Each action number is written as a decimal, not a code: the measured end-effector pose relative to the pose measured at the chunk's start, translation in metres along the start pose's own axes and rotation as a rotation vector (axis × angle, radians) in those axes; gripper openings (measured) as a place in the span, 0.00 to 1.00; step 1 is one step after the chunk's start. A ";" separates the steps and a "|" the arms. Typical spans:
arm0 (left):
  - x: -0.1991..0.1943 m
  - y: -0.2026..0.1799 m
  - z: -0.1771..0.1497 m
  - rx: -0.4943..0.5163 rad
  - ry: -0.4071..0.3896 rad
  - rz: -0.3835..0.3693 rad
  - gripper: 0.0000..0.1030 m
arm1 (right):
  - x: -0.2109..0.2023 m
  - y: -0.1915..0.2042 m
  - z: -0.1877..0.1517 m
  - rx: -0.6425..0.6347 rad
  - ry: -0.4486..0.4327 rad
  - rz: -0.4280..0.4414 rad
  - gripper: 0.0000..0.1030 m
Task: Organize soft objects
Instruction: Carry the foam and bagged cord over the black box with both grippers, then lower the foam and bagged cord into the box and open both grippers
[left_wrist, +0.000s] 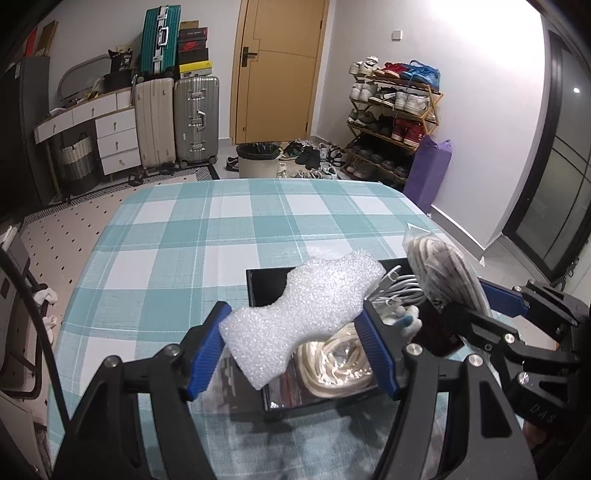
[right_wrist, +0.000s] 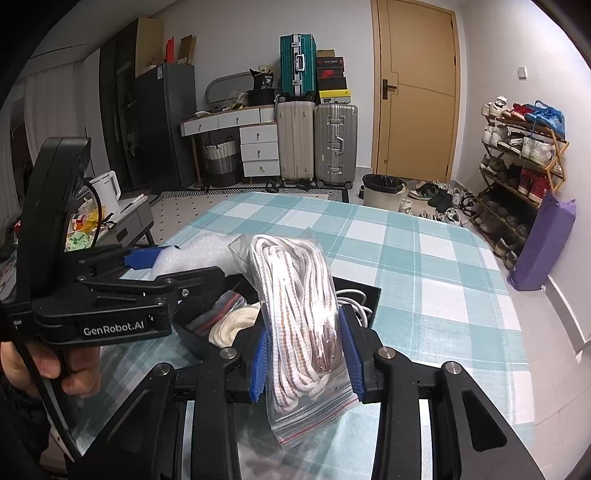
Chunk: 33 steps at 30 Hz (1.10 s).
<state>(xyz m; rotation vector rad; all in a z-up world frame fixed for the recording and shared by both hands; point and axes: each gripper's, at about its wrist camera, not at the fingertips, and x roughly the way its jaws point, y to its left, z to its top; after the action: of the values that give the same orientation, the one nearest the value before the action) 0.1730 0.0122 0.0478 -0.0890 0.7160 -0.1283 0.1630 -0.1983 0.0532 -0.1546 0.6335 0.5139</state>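
The left claw (left_wrist: 295, 345) is clenched on a piece of white foam (left_wrist: 303, 314), its blue pads pressing the foam's two sides. The foam hangs above a black tray (left_wrist: 258, 288) that sits on the checked table (left_wrist: 207, 229); in the left wrist view the tray lies at about 5 o'clock from the table's middle. Inside the tray lie a cream rope coil (left_wrist: 336, 363) under the foam, white cables (left_wrist: 399, 290) toward 1 o'clock of it, and something dark red, possibly a bag, too shadowed to tell.

The right claw (right_wrist: 306, 354) grips a clear zip bag of striped cord (right_wrist: 299, 302), held upright between its blue pads, just above the tray's right part. In the left wrist view this bag (left_wrist: 443, 273) stands at 3 o'clock of the foam, close beside it but apart.

At 12 o'clock beyond the table stand a bin (left_wrist: 257, 159) and suitcases (left_wrist: 177, 122).
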 end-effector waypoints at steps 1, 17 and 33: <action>0.003 0.001 0.000 -0.005 0.001 0.002 0.66 | 0.005 0.000 0.001 0.002 0.004 0.000 0.34; 0.039 0.003 0.001 0.004 0.032 0.031 0.66 | 0.049 -0.004 0.002 -0.028 0.035 -0.031 0.34; 0.052 0.002 -0.008 0.023 0.071 0.013 0.65 | 0.062 -0.004 0.003 -0.070 0.051 -0.031 0.41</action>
<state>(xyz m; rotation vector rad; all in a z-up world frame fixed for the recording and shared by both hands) 0.2069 0.0060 0.0079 -0.0579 0.7853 -0.1275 0.2091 -0.1751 0.0181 -0.2440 0.6619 0.5042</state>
